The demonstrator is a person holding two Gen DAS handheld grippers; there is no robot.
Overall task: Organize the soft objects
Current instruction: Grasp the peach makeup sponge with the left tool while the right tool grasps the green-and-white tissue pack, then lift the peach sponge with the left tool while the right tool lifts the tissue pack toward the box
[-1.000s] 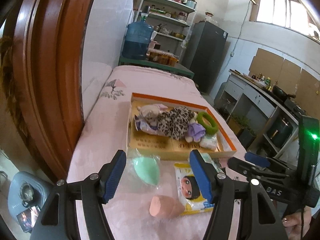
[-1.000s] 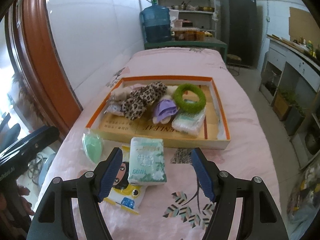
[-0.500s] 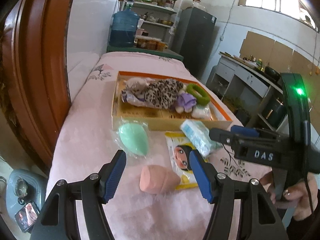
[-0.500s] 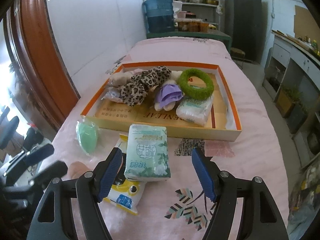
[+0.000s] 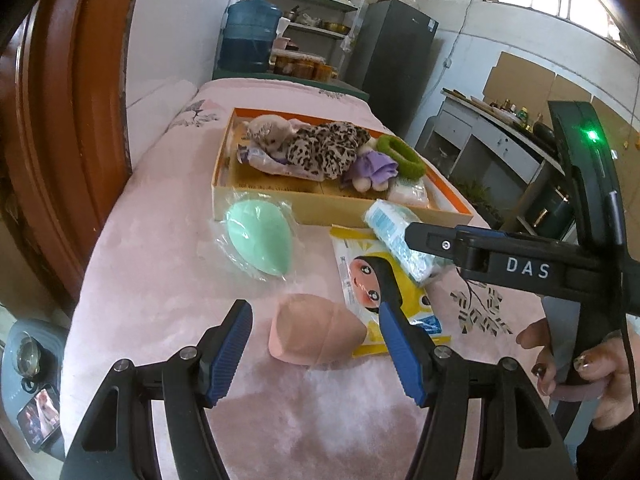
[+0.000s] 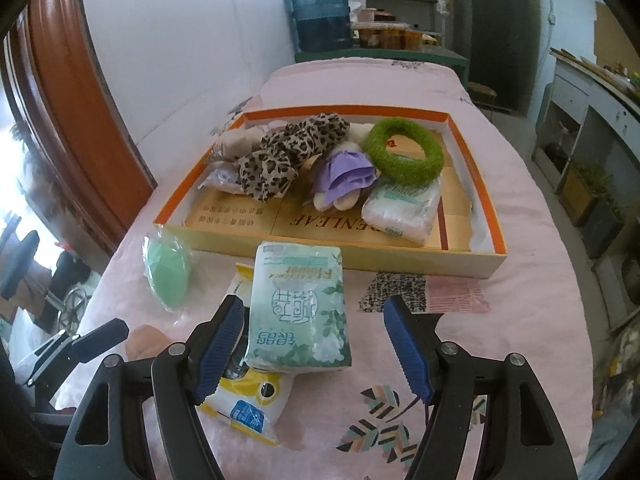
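Outside tray (image 6: 460,266): two sponges (image 5: 260,236), two packs (image 6: 298,312).

The near half of the orange box (image 6: 486,196) lay bare along its front wall, and its right end stood open beside the tissue pack (image 6: 402,210). Its far-left part was crowded by the leopard cloth (image 6: 288,156), purple doll (image 6: 346,176) and green ring (image 6: 406,152). Toward the bed's (image 6: 520,320) right edge the cover was free; the green tissue packet (image 6: 298,312), mint sponge (image 5: 260,238) and pink sponge (image 5: 314,334) blocked its left front.
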